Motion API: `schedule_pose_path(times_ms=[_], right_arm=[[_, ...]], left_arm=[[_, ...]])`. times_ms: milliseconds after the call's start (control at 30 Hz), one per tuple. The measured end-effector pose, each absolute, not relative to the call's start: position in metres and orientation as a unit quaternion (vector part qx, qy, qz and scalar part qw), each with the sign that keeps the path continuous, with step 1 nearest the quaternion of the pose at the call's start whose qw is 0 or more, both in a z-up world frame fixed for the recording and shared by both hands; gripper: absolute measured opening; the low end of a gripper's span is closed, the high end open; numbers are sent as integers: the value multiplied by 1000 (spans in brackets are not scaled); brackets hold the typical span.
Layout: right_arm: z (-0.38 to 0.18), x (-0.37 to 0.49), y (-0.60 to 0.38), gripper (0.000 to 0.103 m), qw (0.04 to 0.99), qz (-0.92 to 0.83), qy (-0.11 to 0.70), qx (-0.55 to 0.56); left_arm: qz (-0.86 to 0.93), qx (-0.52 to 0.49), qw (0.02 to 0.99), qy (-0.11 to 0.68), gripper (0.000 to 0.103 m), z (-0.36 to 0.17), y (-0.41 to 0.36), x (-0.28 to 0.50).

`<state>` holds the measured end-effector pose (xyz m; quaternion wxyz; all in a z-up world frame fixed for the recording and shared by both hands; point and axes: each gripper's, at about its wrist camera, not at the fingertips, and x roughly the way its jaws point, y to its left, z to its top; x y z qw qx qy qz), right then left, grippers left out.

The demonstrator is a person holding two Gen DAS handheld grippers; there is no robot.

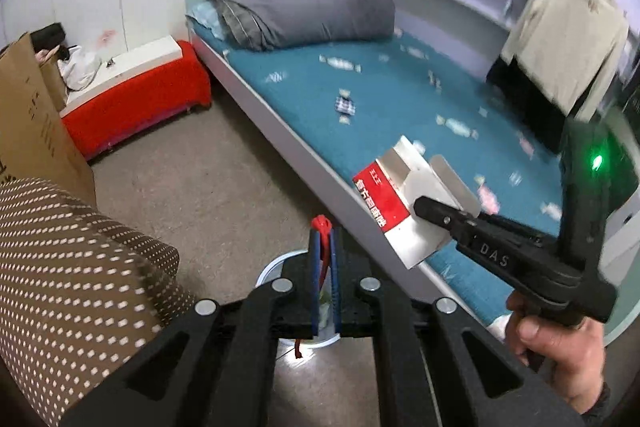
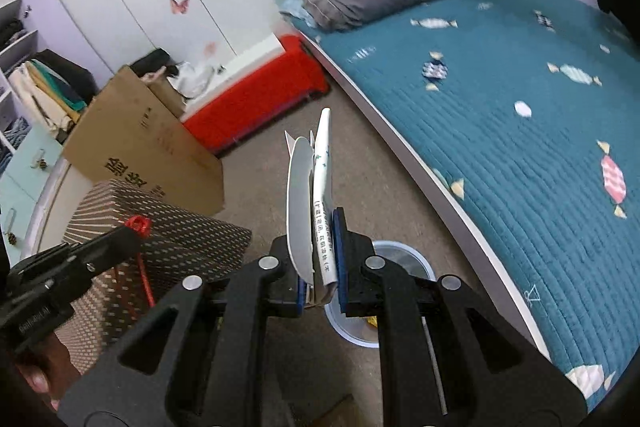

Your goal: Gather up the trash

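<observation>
While pinched in the right tongs (image 2: 322, 227), the flattened carton (image 2: 310, 199) sticks out

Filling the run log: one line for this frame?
left gripper: shut on red string | right gripper: shut on flattened carton | bin: below both

My right gripper (image 1: 426, 206) carries raised letters "DAS" on its black arm, just behind the flattened red-and-white carton (image 1: 394, 205) it pinches. Carton's red face has white Chinese characters, upside down and blurred, can't read them. Cardboard box (image 2: 132, 143) left of the carton in the right wrist view: big black Chinese print, inverted, unreadable. Small print on the carton's white edge, too small.
</observation>
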<state>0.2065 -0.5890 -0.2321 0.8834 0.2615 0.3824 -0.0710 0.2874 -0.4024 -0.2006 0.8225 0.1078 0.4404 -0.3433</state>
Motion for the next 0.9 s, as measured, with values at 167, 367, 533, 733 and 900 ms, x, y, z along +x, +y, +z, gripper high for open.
schedule_pose_path(times_ms=[167,367,533,733,900], right_arm=[[-266,216,-598,11,866,-77,409,277],[-303,232,-604,12,845,-76,442,292],[-351,242,-617,32,810,-76,477,331],[-389,231,-624,82,780,-73,486,387],[-378,213,-629,97,782,-99,472,393]], left_arm=[[-332,149,793,489,5,-249,-435,304],[-318,180,760,537,6,-298,-457,321],[-254,185,767,559,89,-327,-459,341],[-235,183,794,529,94,-314,-452,344],[-245,168,800,521,94,-297,-449,335]])
